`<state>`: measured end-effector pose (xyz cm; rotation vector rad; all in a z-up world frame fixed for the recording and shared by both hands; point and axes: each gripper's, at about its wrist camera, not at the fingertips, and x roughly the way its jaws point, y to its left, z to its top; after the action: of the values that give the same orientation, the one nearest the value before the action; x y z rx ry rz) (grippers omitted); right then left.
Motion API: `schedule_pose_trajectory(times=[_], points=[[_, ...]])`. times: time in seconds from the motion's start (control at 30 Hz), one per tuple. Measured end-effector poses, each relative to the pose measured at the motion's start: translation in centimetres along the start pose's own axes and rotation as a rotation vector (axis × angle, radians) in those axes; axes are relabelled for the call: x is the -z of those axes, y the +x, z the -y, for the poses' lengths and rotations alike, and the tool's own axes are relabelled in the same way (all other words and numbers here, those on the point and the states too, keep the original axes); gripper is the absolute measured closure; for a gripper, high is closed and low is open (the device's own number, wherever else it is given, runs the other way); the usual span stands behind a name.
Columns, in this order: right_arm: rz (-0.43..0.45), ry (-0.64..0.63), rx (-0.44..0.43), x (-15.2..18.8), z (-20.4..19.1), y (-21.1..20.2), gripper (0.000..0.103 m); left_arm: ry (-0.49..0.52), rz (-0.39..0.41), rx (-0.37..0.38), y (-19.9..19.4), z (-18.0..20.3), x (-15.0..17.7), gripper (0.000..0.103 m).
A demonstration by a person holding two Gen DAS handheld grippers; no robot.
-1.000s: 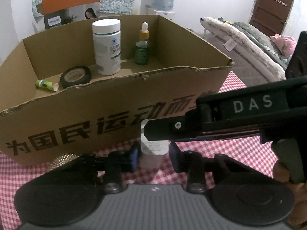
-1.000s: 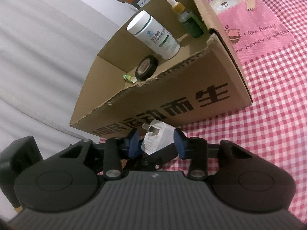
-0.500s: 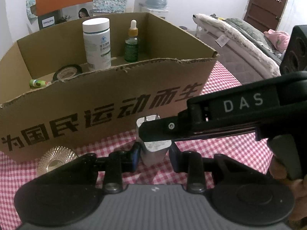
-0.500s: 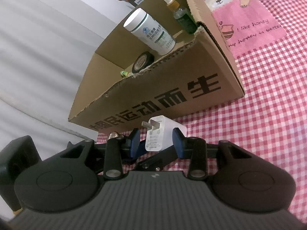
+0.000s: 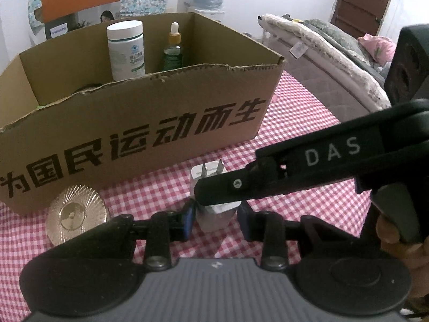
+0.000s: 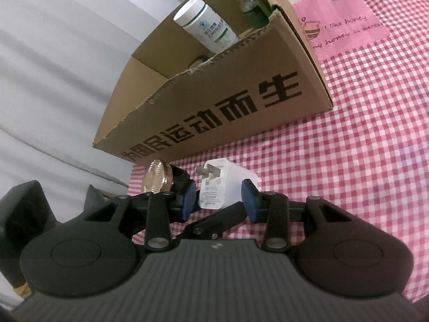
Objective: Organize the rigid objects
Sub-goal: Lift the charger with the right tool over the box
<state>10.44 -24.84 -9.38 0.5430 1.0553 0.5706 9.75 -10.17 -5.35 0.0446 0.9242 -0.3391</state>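
A white plug charger (image 5: 214, 220) with its prongs up sits low over the checked cloth, in front of the cardboard box (image 5: 161, 123). My left gripper (image 5: 215, 213) has its blue pads at the charger's two sides, and its jaws are opening slightly. The right gripper's black finger (image 5: 268, 182) crosses the charger from the right. In the right wrist view my right gripper (image 6: 218, 200) is shut on the charger (image 6: 214, 185), with the left gripper's finger (image 6: 217, 221) beneath it. The box holds a white bottle (image 5: 126, 51) and a green dropper bottle (image 5: 173, 53).
A dark jar with a ribbed gold lid (image 5: 75, 214) lies on the cloth left of the charger, close to the box (image 6: 241, 80) and near the table's left edge. A pink printed patch (image 6: 335, 21) lies right of the box. A bed (image 5: 321, 53) stands beyond.
Both grippers have sunk a little with the charger, so less of the box's inside shows. The gold-lidded jar has come into view on the left. Both grips look unchanged.
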Motion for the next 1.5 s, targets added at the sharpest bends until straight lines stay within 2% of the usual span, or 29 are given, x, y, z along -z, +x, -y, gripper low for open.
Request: schedule_pose_trajectory(times=[0.43, 0.57, 0.7, 0.9, 1.03, 1.27, 1.37, 1.5], points=[[0.027, 0.018, 0.008, -0.9, 0.8, 1.0, 0.059, 0.014, 0.012, -0.033, 1.4, 0.0, -0.6, 0.068], [0.038, 0.017, 0.005, -1.0, 0.7, 1.2, 0.060, 0.013, 0.023, -0.046, 1.3, 0.0, -0.5, 0.073], [0.046, -0.009, 0.016, -0.8, 0.2, 1.1, 0.063, 0.015, 0.032, -0.042, 1.0, 0.1, -0.3, 0.074], [0.063, -0.039, 0.010, -0.5, -0.7, -0.1, 0.064, 0.013, 0.067, -0.047, -0.8, 0.4, -0.3, 0.074], [0.103, -0.087, -0.001, -0.2, -2.5, -2.0, 0.064, 0.037, 0.132, -0.063, -3.5, 1.0, -0.7, 0.074], [0.212, -0.248, -0.040, -1.9, -7.5, -5.7, 0.063, 0.065, 0.275, -0.132, -8.1, 1.1, -3.7, 0.073], [0.231, -0.312, -0.052, -3.7, -9.3, -6.1, 0.062, 0.050, 0.297, -0.147, -8.9, 0.2, -5.8, 0.073], [0.209, -0.353, -0.067, -7.3, -10.6, -5.0, 0.062, 0.016, 0.274, -0.149, -8.3, -1.9, -9.0, 0.073]])
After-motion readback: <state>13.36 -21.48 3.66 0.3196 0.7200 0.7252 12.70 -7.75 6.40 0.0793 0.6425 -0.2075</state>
